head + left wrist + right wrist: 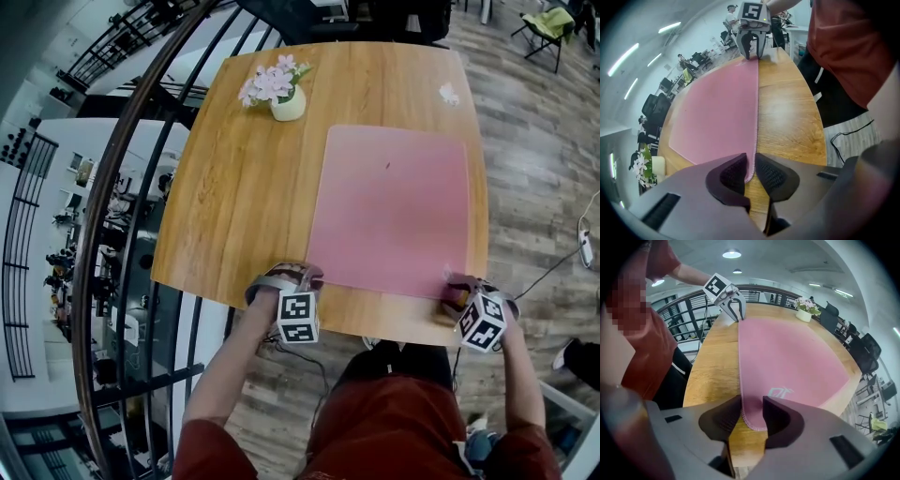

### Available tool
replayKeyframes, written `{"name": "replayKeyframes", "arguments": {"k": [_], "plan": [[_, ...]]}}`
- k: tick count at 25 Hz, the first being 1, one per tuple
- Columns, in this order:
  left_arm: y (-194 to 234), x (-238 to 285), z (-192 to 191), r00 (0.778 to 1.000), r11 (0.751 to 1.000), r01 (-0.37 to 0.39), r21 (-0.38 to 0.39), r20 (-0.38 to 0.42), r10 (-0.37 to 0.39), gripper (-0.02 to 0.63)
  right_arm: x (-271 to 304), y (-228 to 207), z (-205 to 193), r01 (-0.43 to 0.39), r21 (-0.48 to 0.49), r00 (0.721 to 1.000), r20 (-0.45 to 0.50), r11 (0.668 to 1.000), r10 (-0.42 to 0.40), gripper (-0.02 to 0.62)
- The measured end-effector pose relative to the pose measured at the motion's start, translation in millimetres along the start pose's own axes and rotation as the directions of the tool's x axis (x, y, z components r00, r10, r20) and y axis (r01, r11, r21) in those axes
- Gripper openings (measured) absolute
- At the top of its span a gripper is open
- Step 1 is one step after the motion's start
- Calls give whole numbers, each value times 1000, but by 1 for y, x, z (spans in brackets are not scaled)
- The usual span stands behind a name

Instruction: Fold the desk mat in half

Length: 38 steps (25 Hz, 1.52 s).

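Pink desk mat (pixel 392 211) lies flat and unfolded on the right half of the wooden table (pixel 244 187); left gripper (pixel 751 172) straddles its near-left corner, right gripper (pixel 752 417) its near-right corner, both unclenched, pads not clamping.

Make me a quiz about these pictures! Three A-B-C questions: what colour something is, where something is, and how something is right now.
1. What colour is the desk mat? A blue; B pink; C green.
2. Where is the flower pot? A on the mat; B on the bare table; C in a box.
3. How is the desk mat? A rolled up; B folded in half; C spread out flat.
Answers: B, its whole face is pink; B, wood shows all around the pot; C, it is one open sheet with no fold.
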<state>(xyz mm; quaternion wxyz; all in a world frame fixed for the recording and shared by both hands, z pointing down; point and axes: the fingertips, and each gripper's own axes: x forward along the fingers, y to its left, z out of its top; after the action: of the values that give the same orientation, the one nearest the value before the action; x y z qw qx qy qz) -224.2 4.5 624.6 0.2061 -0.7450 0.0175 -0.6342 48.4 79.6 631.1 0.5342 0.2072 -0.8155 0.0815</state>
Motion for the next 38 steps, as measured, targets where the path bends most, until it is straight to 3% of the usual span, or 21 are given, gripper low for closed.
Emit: {"name": "replayKeyframes", "arguments": {"k": [3,8,13,20,28,32,38], "plan": [[-6,2,1,1000,1000,-5,14,4,5,43,1,3,0,-20,-35,1000,-21,999,19,126],[-5,3,1,1000,1000,8,21,-16,-8,38,0,5,-1,-12,-61,999,-42,998,10,99],[-8,1,1,1000,1000,-27,7,-14,28,28,0,6,-2,32,-92,998,-59,995,-38,58],[-6,-1,-2,999,999,-45,-16,-18,45,21,-6,3,2,57,-57,998,-36,997,-59,49],[13,-14,-2,993,990,-117,-77,23,119,18,-14,-5,8,112,-50,994,-17,993,-113,46],[25,-11,-3,989,988,-148,-52,5,149,18,-15,-9,10,129,-49,992,-13,991,-129,44],[22,-4,-4,994,993,-106,-49,-14,106,18,-12,-5,10,118,-50,993,-21,992,-119,46]]}}
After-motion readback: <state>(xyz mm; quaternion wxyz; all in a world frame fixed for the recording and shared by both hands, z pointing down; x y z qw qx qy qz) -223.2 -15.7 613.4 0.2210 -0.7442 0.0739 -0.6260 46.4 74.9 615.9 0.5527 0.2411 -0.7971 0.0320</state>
